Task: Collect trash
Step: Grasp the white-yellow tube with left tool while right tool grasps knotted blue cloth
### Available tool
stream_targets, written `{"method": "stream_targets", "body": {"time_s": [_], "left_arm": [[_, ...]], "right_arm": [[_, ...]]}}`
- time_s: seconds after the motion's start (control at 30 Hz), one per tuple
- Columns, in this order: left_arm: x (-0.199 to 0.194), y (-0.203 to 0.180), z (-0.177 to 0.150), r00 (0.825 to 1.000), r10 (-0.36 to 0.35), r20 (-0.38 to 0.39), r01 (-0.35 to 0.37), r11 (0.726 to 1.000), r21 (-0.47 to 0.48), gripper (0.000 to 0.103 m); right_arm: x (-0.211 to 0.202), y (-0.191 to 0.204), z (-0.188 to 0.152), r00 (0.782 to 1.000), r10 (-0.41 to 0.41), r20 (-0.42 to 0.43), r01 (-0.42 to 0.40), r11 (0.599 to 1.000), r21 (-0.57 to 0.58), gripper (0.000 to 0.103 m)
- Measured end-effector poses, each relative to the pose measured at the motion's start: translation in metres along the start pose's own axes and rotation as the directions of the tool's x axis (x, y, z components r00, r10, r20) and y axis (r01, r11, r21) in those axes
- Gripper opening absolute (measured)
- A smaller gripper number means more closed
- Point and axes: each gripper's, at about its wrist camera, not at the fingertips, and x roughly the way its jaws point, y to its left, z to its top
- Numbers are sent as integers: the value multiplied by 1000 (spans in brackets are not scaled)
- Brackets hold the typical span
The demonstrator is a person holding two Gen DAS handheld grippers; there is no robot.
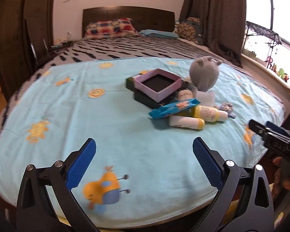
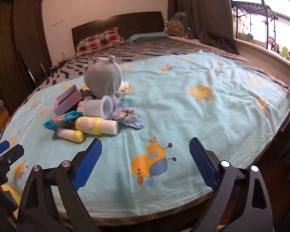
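A small pile lies on the light blue blanket (image 1: 98, 119) over the bed. It holds a blue snack wrapper (image 1: 174, 108), two yellow-and-white bottles (image 1: 210, 114), an open purple box (image 1: 158, 83) on dark boxes, a pale cup (image 2: 98, 106) and a crumpled blue cloth (image 2: 127, 117). A grey plush toy (image 1: 204, 75) sits behind them. My left gripper (image 1: 144, 143) hangs open above the blanket, short of the pile, which lies ahead and to its right. My right gripper (image 2: 146, 143) is open too, with the bottles (image 2: 96, 125) just beyond its left finger. Neither holds anything.
The bed runs back to a dark headboard (image 1: 125, 17) with pillows (image 1: 110, 27). A wardrobe (image 1: 19, 38) stands on the left, curtains (image 1: 218, 19) and a window sill with toys (image 2: 284, 54) on the right. A hand (image 1: 280, 176) shows at the left wrist view's right edge.
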Motion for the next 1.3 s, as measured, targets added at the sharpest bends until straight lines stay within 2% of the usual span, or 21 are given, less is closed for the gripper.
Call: {"method": "stream_targets", "body": {"time_s": [0.1,0.3,0.5,0.6,0.63,0.8,1.07,1.13,1.2,1.23,1.3], "left_arm": [[16,-9,-1,999,-42,-28,42,999,4,93],[56,-39,-1,989,-85,-123,94,993,75,78],[73,-52,8,990,-52,-133,71,988,136,77],[83,-60,10,986,-46,-159,74,982,173,77],[85,-60,12,985,-44,-164,73,982,177,77],[97,-58,18,983,-46,-179,76,983,165,78],[107,-63,22,982,-30,-189,65,981,183,78],[107,-63,21,982,-38,-184,72,981,179,78],[105,-61,21,982,-59,-180,89,982,166,73],[104,-60,21,982,-65,-177,93,983,158,67],[103,-57,22,982,-76,-173,102,984,145,65]], "right_arm": [[17,1,4,999,38,-32,-39,999,-7,79],[39,3,16,993,105,-49,-104,994,11,79],[56,8,32,988,145,-56,-146,989,-1,79],[68,10,36,984,155,-89,-156,988,-8,68],[73,10,37,983,156,-99,-158,987,-10,63],[84,11,41,976,175,-130,-177,984,-8,54],[93,14,41,975,151,-163,-157,987,-24,51],[92,15,40,974,155,-168,-162,986,-30,46],[92,14,40,973,158,-168,-166,986,-30,44],[91,13,40,973,159,-167,-167,986,-30,42],[89,13,40,975,152,-162,-160,986,-37,39]]}}
